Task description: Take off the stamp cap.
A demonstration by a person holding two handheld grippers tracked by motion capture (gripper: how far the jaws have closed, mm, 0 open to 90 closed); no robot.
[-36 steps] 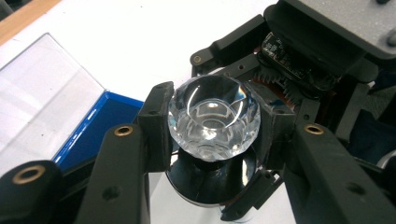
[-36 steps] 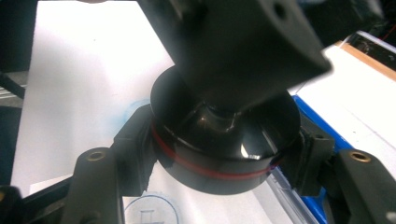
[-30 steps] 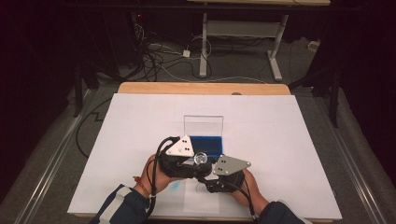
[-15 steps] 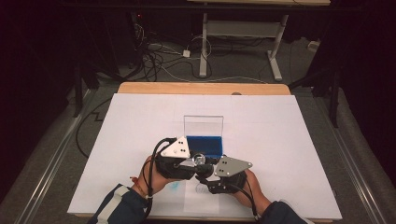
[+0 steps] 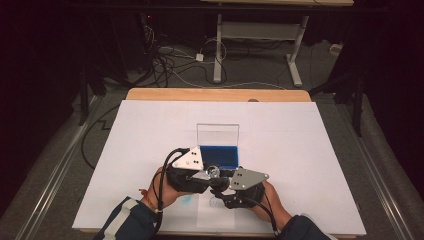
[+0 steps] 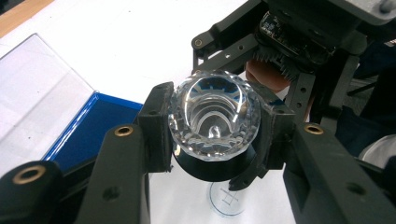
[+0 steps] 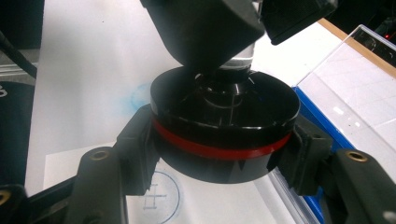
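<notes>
Left tool (image 6: 212, 140) clamps a clear faceted crystal knob (image 6: 214, 116), and the right tool (image 7: 224, 154) clamps the black base (image 7: 224, 126) with a red band beneath it, both held just above the white surface (image 5: 310, 150). A blue pen circle (image 7: 159, 198) lies on the paper below. Just beyond stands an open blue-lined case (image 5: 220, 156) with a clear lid (image 5: 217, 132); its interior looks bare.

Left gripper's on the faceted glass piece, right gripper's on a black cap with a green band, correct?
Not quite: the band is red, not green, as the right gripper view shows. The right gripper clamps the black cap; the left gripper does hold the faceted glass piece.
</notes>
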